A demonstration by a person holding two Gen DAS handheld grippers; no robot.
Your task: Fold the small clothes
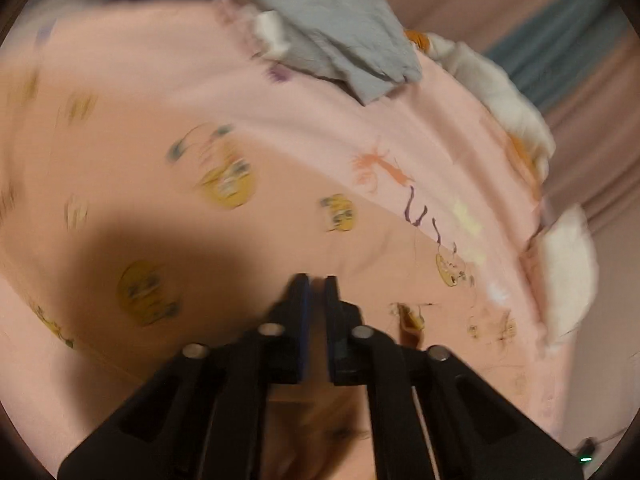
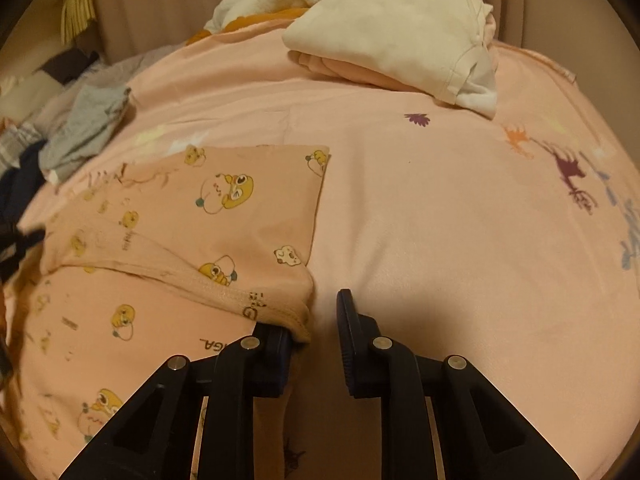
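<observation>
A small pink garment [image 2: 240, 216] printed with yellow ducks lies partly folded on the pink bedsheet [image 2: 440, 220]. Its hemmed corner drapes over the left finger of my right gripper [image 2: 320, 312]. The jaws stand apart and only sheet shows between them. In the blurred left wrist view, my left gripper [image 1: 316, 280] has its fingers drawn together, tips down on the same duck-print garment [image 1: 224, 176]. I cannot make out whether cloth is pinched between them.
A folded cream stack [image 2: 400, 36] sits at the back right of the bed, with white and orange clothes [image 2: 260, 0] behind it. A crumpled grey garment [image 2: 88, 124] and dark clothes lie at the left. Curtains hang behind the bed.
</observation>
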